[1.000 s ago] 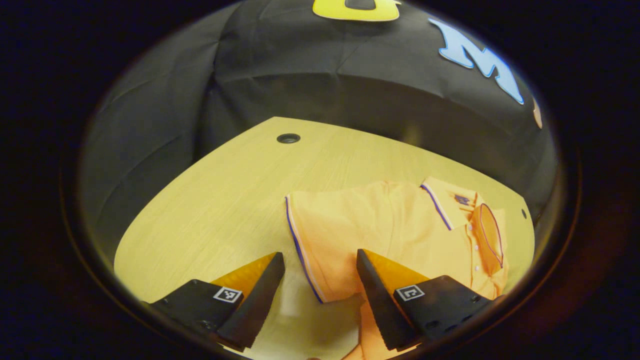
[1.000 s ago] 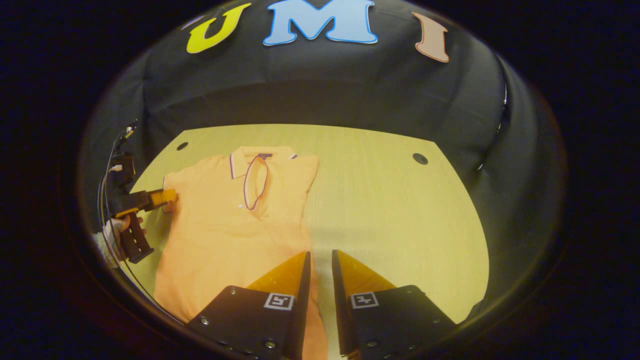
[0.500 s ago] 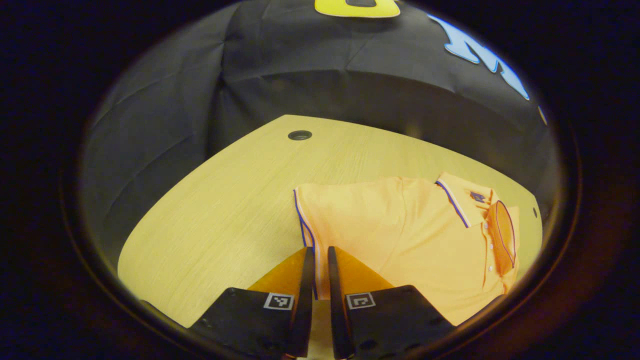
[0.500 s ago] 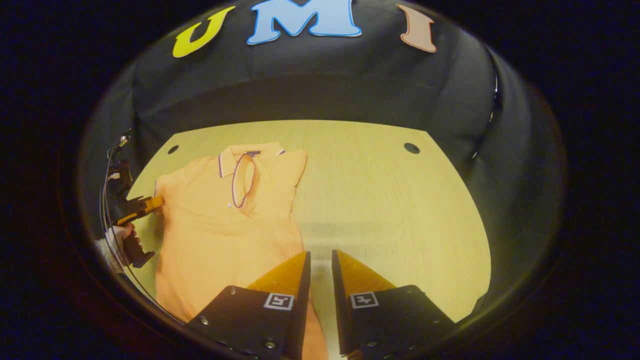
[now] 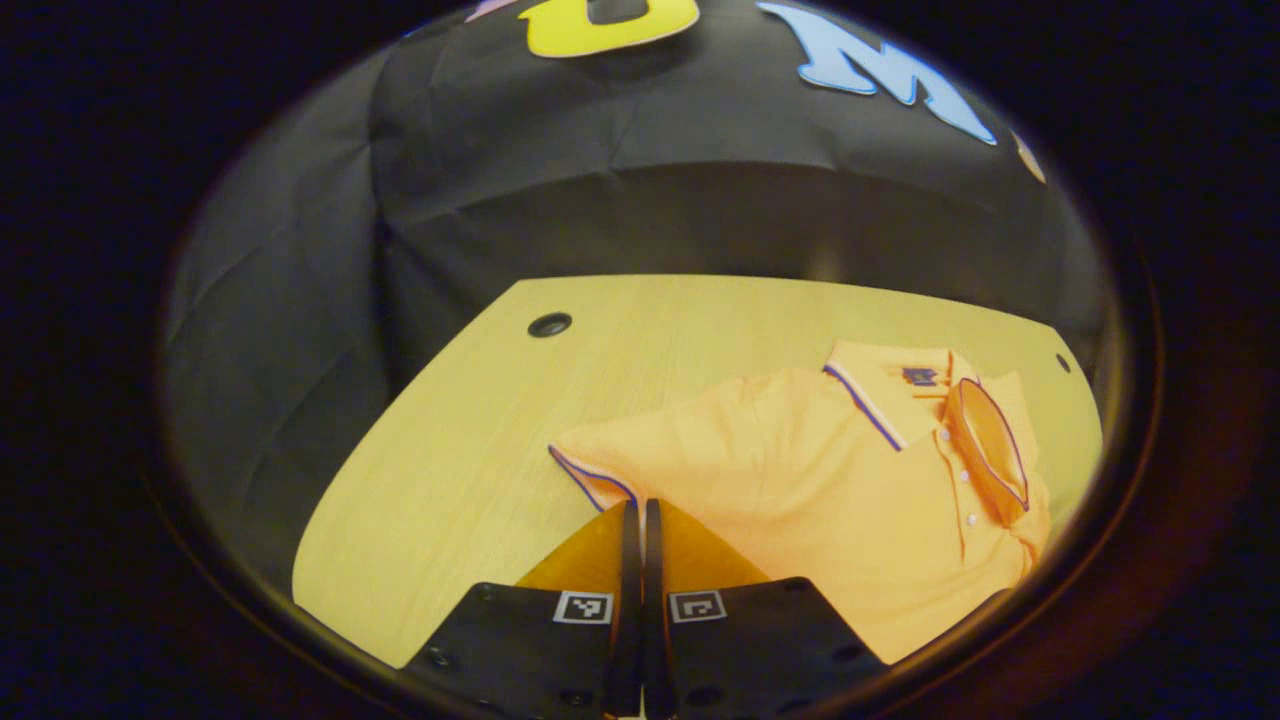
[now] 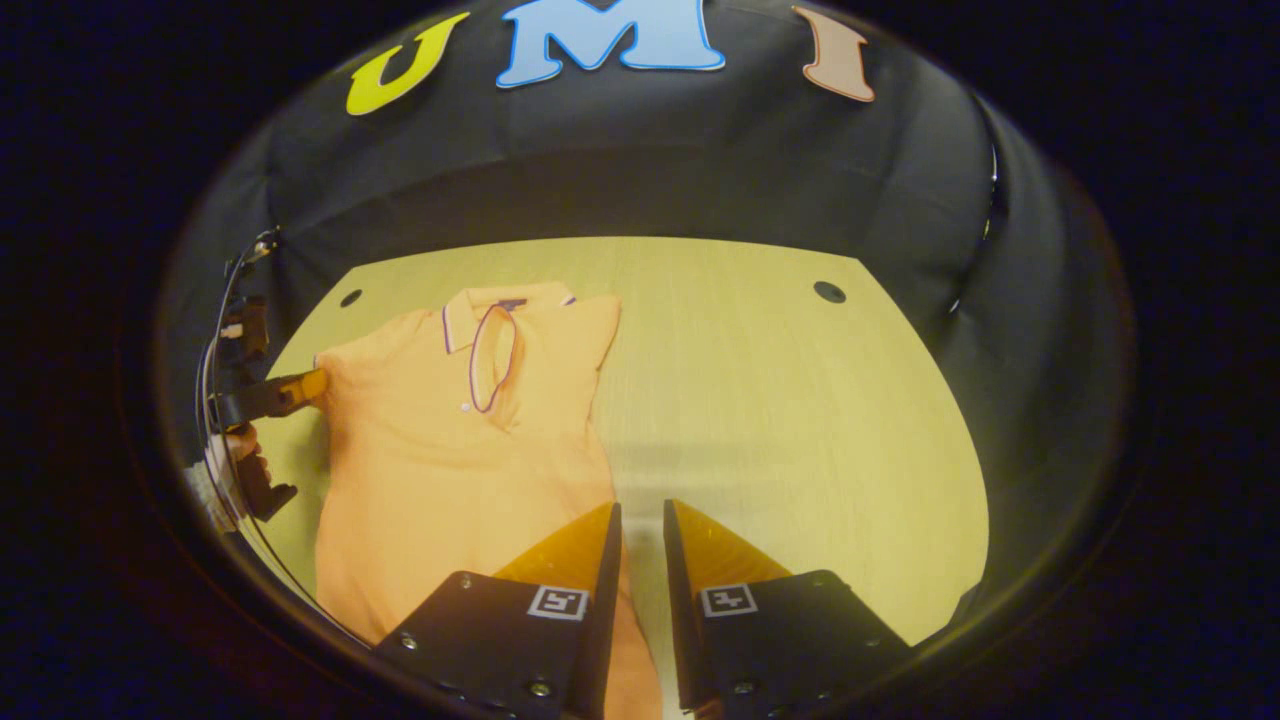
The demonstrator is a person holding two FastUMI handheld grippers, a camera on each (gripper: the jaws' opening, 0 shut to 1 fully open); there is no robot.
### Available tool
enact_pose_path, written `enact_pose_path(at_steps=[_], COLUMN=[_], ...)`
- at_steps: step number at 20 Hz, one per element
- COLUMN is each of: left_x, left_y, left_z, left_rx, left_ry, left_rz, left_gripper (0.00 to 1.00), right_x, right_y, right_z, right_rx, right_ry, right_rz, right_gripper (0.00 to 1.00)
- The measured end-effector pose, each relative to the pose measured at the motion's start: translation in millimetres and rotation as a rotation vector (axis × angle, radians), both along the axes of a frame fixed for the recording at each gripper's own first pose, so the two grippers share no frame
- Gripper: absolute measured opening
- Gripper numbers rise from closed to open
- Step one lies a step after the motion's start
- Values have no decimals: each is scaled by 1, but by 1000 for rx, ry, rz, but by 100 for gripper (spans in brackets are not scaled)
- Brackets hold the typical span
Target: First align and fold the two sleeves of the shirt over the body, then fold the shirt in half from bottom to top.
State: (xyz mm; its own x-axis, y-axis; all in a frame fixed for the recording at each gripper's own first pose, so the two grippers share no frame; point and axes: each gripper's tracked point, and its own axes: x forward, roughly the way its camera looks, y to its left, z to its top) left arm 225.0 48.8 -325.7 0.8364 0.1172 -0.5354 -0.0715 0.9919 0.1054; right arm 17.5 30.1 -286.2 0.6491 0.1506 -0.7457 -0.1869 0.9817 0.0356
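Observation:
An orange polo shirt (image 5: 850, 500) lies face up on the wooden table (image 5: 480, 420), collar (image 5: 885, 385) toward the far wall. My left gripper (image 5: 636, 512) is shut on the cuff of the near sleeve (image 5: 610, 460), and the cloth rises slightly at the trim. In the right gripper view the shirt (image 6: 450, 450) lies at left, with the left gripper (image 6: 300, 385) and the hand (image 6: 235, 455) holding it at the shirt's left sleeve. The shirt's other shoulder is folded in over the body. My right gripper (image 6: 641, 515) hovers by the shirt's lower right edge, its jaws a narrow gap apart with nothing between them.
Round cable holes (image 5: 549, 324) (image 6: 829, 292) (image 6: 350, 298) sit near the table's far corners. Black cloth hangs behind and beside the table (image 6: 780, 400). Bare wood lies to the right of the shirt in the right gripper view.
The left gripper went from open around the sleeve cuff to shut on it, and the sleeve has bunched and risen a little. The right gripper has hardly moved.

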Motion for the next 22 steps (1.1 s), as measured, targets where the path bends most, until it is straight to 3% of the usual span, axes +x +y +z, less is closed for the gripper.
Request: enact_pose_path(at_steps=[5,9,13,17,19,22], left_x=[15,11,8,5,-3,-17], left_y=[-83,-146,-181,-189,-192,-186], left_z=[37,43,21,4,3,8], left_rx=[36,18,32,24,-7,-30], left_ry=[-78,-72,-26,29,45,55], left_rz=[-194,-313,-381,-400,-409,-406], left_gripper=[7,7,7,8,24,69], right_x=[-6,-16,-28,-39,-42,-45], right_y=[-7,-21,-37,-51,-54,-52], right_z=[-4,-3,-6,-6,-8,-11], right_rx=[23,32,42,51,56,66], right_ry=[4,-1,1,-3,-1,5], right_rz=[-38,-78,-125,-166,-176,-174], right_gripper=[27,27,27,26,27,27])
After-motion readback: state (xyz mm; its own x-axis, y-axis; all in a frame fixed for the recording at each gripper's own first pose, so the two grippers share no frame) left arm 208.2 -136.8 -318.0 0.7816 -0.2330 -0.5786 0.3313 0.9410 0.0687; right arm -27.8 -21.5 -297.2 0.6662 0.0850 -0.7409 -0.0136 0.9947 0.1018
